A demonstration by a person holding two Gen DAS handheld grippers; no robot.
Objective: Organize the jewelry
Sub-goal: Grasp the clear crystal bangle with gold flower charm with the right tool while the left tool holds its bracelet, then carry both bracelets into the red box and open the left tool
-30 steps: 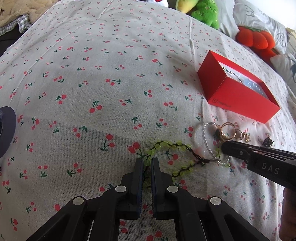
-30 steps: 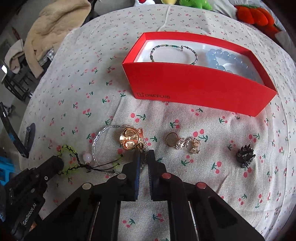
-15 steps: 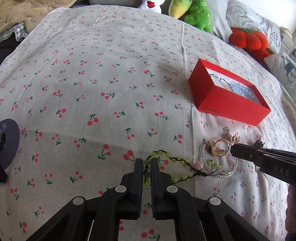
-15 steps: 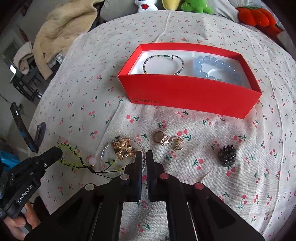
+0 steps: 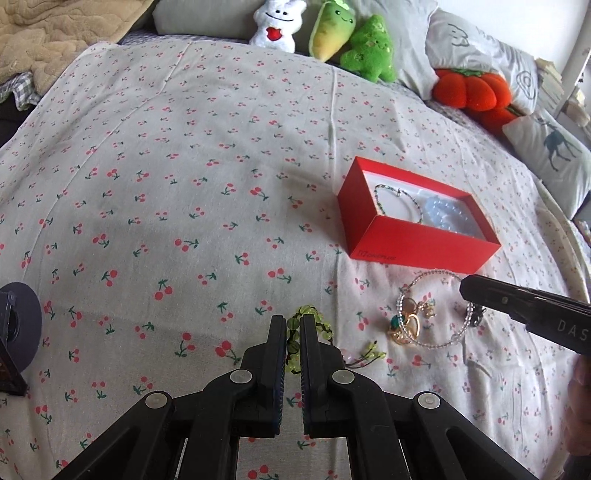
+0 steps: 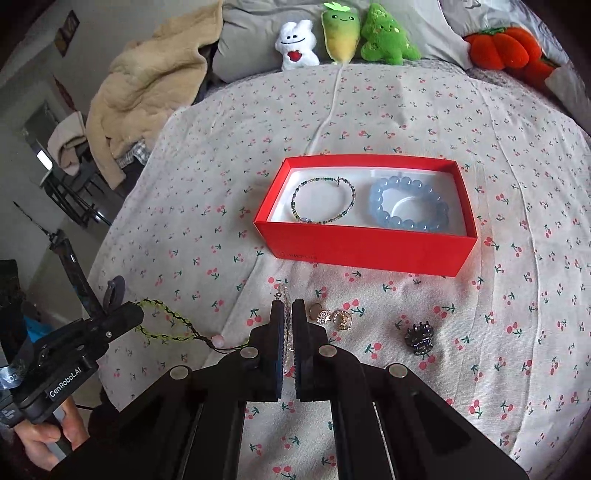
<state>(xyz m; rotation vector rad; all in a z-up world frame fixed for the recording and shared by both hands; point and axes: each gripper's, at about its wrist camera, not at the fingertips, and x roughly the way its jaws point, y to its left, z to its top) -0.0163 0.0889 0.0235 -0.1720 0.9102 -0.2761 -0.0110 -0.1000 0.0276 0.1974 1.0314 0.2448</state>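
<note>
My left gripper (image 5: 293,323) is shut on a green beaded bracelet (image 5: 295,332) with black cord and holds it above the bed; it also shows in the right wrist view (image 6: 162,321). My right gripper (image 6: 288,308) is shut on a clear beaded bracelet (image 6: 286,332), seen as a hanging loop (image 5: 436,310) in the left wrist view. A red box (image 6: 369,243) holds a thin beaded bracelet (image 6: 323,199) and a blue bead bracelet (image 6: 408,208). Gold rings (image 6: 332,317) and a dark hair claw (image 6: 419,338) lie on the sheet.
The cherry-print bed sheet (image 6: 517,295) covers the bed. Plush toys (image 6: 343,33) and pillows line the far edge. A beige blanket (image 6: 147,85) is piled at the far left. A gold flower piece (image 5: 404,326) lies under the clear loop.
Both grippers have risen away from the bed, lifting their bracelets. The two bracelets have come apart, and the box interior is now in fuller view.
</note>
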